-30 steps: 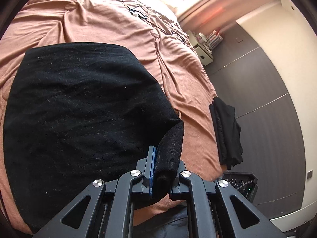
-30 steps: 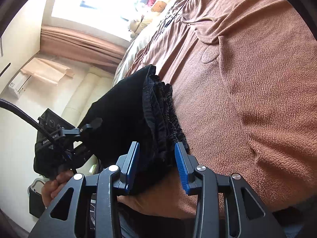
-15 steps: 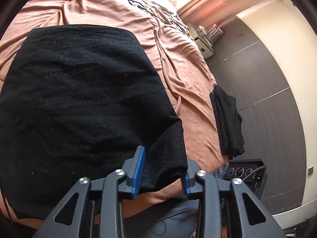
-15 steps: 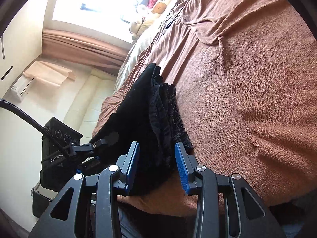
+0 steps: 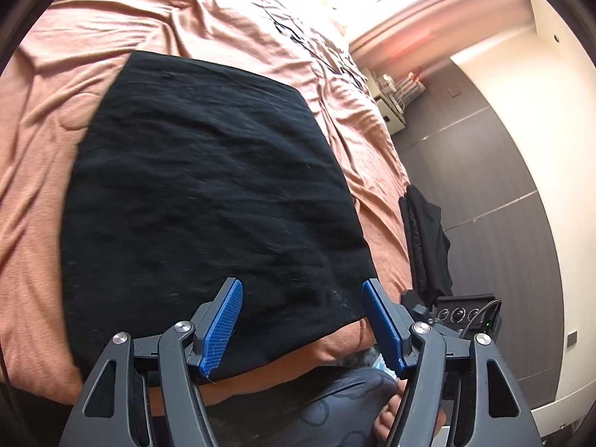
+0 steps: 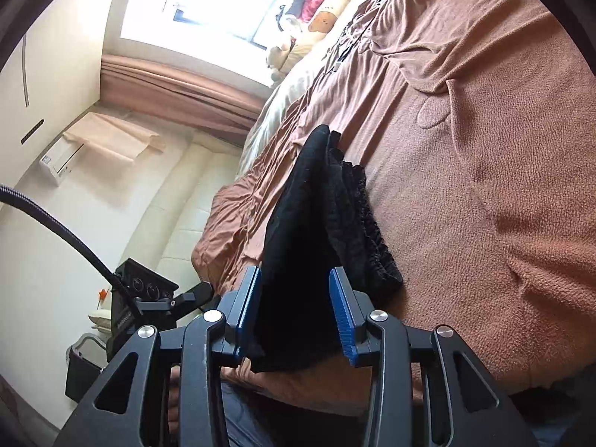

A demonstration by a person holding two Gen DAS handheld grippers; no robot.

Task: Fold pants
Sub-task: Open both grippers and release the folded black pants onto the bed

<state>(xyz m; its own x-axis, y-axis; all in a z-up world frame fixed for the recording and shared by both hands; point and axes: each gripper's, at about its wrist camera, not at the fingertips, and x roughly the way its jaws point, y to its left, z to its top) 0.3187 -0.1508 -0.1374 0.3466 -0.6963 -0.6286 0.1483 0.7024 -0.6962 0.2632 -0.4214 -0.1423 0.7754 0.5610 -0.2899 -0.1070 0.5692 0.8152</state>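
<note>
Since a second ago the left two-finger gripper with blue ribbed pads (image 5: 301,320) has let go of the corner of the black knit pants (image 5: 212,201): then its jaws were pinched on a raised fold of cloth, and now they stand spread wide, with the near hem of the garment lying flat between and below them. The corner has dropped, so the pants now rest as a smooth folded rectangle on the rumpled terracotta-brown bedspread (image 5: 44,171), close to the near edge of the bed.

In the right wrist view, the right two-finger gripper with blue ribbed pads (image 6: 294,309) is also parted, much as it was before, its jaws straddling the near edge of the folded pants (image 6: 298,246) without pinching the cloth. The gathered elastic waistband (image 6: 357,219) runs along the side of the stack facing the open bedspread (image 6: 484,149).

A second dark garment (image 5: 426,238) hangs over the far side edge of the bed in the left wrist view, well apart from the folded pants. Plush toys (image 6: 327,3) sit at the head of the bed below the bright window, and a brown curtain (image 6: 178,85) hangs beside it.
</note>
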